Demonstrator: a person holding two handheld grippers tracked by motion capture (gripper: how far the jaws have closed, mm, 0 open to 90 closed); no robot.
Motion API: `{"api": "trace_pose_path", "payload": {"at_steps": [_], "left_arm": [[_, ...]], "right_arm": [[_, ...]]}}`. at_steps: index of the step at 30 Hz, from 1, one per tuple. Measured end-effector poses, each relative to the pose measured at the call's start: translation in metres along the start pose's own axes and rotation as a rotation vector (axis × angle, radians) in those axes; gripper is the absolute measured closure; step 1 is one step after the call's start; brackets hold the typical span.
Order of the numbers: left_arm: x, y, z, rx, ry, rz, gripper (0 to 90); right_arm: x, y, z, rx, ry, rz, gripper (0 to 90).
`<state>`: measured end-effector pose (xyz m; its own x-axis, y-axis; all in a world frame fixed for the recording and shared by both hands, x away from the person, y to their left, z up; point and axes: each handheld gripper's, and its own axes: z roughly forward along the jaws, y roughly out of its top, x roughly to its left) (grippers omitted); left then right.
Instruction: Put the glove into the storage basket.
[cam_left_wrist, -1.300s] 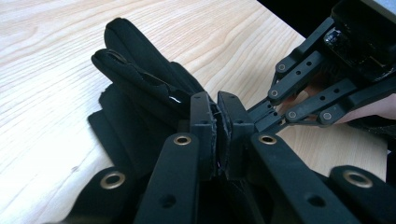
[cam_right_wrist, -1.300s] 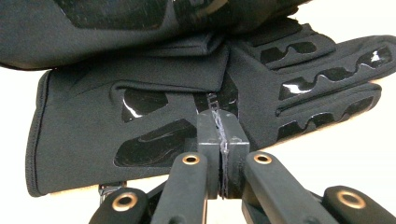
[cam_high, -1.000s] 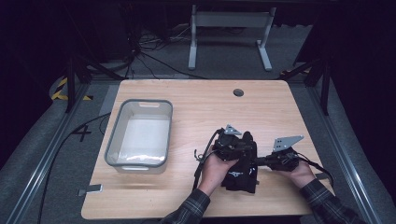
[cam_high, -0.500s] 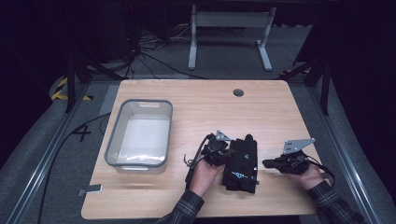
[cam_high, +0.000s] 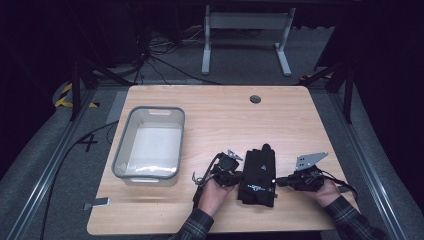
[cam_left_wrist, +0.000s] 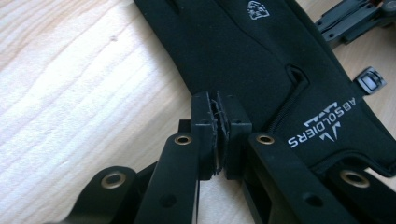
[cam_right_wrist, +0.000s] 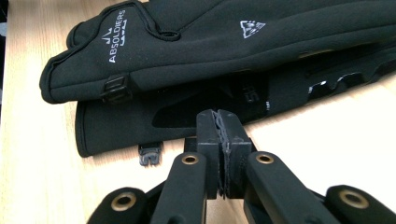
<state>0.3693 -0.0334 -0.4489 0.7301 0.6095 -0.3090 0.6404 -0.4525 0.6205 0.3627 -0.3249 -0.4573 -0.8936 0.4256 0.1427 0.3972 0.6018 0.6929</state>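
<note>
The pair of black gloves (cam_high: 257, 176) lies stacked on the desk (cam_high: 220, 120) between the left gripper (cam_high: 239, 176) and the right gripper (cam_high: 278, 181), both with fingers closed on nothing. Pinching only the top glove would likely slide the stack apart, since the lower one sits loose beneath.

Black gloves (cam_high: 258, 176) with white "ABSOLDIERS" lettering and a small white logo. Light wood-grain table (cam_high: 220, 112); translucent grey bin (cam_high: 149, 143). Left tongs (cam_left_wrist: 217, 116) and right tongs (cam_right_wrist: 223, 126) black, plaid sleeve (cam_high: 357, 220).

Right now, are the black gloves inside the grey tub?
No, the black gloves lie on the wooden table, well apart from the grey tub.
</note>
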Motion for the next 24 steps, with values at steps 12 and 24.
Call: {"api": "trace_pose_path", "payload": {"at_steps": [12,24], "left_arm": [[-0.013,0.006,0.009,-0.02,-0.073,0.019,86.8],[-0.022,0.013,0.021,-0.005,-0.04,0.082,85.4]], "right_arm": [[0.002,0.0,0.005,-0.003,0.021,0.001,89.6],[0.002,0.001,0.005,-0.002,0.014,-0.003,89.3]]}}
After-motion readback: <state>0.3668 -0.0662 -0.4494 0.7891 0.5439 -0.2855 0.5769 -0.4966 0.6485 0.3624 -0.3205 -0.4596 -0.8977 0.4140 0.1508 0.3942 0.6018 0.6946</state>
